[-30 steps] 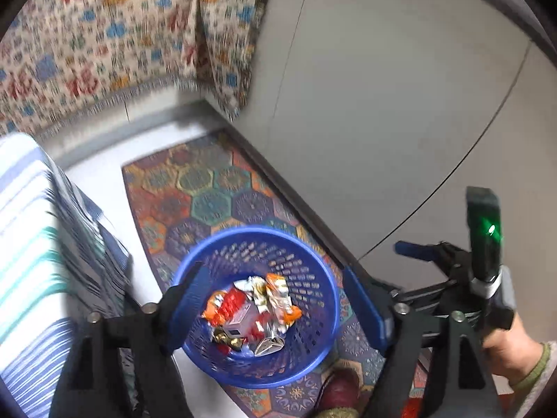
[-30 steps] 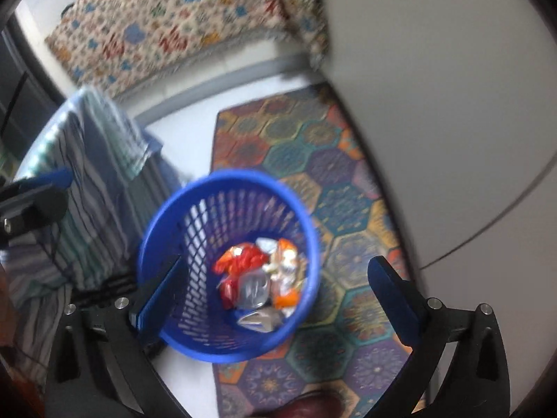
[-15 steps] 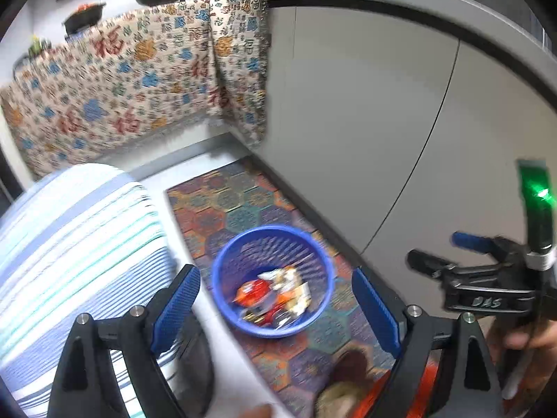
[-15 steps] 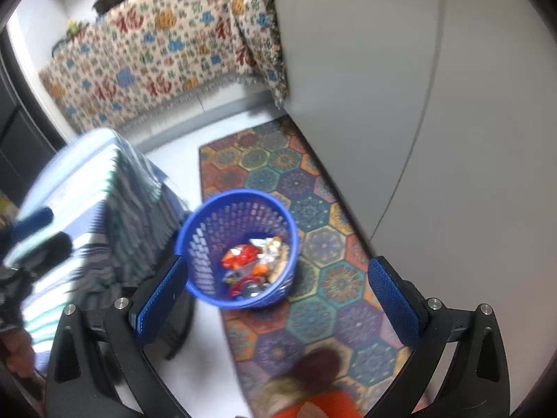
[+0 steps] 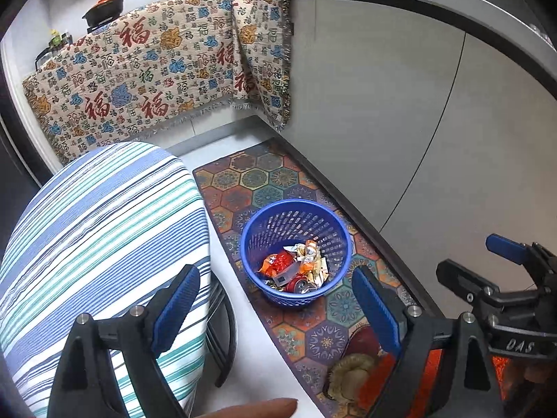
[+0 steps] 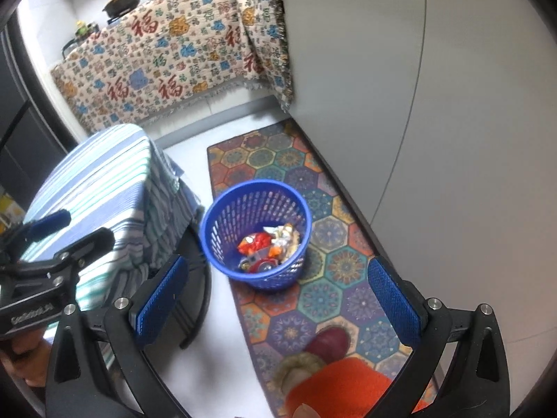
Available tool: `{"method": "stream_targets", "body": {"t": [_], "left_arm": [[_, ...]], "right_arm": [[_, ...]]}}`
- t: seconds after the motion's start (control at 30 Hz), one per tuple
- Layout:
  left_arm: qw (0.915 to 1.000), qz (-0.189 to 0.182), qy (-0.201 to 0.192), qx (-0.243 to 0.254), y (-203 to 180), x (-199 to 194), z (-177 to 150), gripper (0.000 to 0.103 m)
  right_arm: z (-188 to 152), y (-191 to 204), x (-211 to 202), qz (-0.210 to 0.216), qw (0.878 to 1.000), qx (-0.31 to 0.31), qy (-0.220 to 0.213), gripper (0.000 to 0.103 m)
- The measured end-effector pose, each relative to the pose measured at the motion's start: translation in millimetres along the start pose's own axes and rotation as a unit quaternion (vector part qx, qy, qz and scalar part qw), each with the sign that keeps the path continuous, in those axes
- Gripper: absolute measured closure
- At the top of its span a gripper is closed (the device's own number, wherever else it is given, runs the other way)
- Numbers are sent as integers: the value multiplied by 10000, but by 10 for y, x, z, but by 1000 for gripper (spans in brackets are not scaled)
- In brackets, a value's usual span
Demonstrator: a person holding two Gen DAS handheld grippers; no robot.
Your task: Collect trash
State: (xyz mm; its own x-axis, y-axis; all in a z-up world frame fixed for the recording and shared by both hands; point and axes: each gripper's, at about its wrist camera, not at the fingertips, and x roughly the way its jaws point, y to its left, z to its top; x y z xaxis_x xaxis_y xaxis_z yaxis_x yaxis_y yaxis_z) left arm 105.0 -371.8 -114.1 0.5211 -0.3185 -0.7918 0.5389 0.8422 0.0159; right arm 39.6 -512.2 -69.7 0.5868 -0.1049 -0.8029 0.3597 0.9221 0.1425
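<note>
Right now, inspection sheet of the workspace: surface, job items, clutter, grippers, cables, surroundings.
Surface: patterned rug on pale floor.
Job's things: blue basket stands on the rug, wrappers and a can inside.
Clutter: nothing seen loose on the floor.
Grippers: left gripper and right gripper both open, nothing between the fingers.
Cables: nothing seen.
Surroundings: striped cloth-covered table beside the basket, grey cabinet, patterned cloth over the counter, pans on top.

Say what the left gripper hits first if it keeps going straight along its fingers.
Probably the blue basket on the patterned rug: it sits between the open, empty left gripper fingers. Nothing shows in between, though depth is unclear.
</note>
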Motion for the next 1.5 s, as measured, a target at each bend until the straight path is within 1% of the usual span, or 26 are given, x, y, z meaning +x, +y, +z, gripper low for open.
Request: {"method": "stream_targets", "body": {"t": [0.17, 0.37, 0.7, 1.5], "left_arm": [[9998, 162, -102, -17, 41, -105, -9, 12], [9999, 146, -38, -84, 109, -120, -14, 12], [9999, 98, 3, -120, 167, -135, -28, 12], [10000, 28, 40, -83, 141, -151, -40, 12]], "right_arm": [[-59, 66, -76, 56, 10000, -4, -31, 0], [-64, 126, -101, 151, 9998, -87, -28, 0], [-66, 206, -104, 134, 9998, -176, 31, 0], [-66, 263, -184, 124, 9995, -300, 16, 0]]}}
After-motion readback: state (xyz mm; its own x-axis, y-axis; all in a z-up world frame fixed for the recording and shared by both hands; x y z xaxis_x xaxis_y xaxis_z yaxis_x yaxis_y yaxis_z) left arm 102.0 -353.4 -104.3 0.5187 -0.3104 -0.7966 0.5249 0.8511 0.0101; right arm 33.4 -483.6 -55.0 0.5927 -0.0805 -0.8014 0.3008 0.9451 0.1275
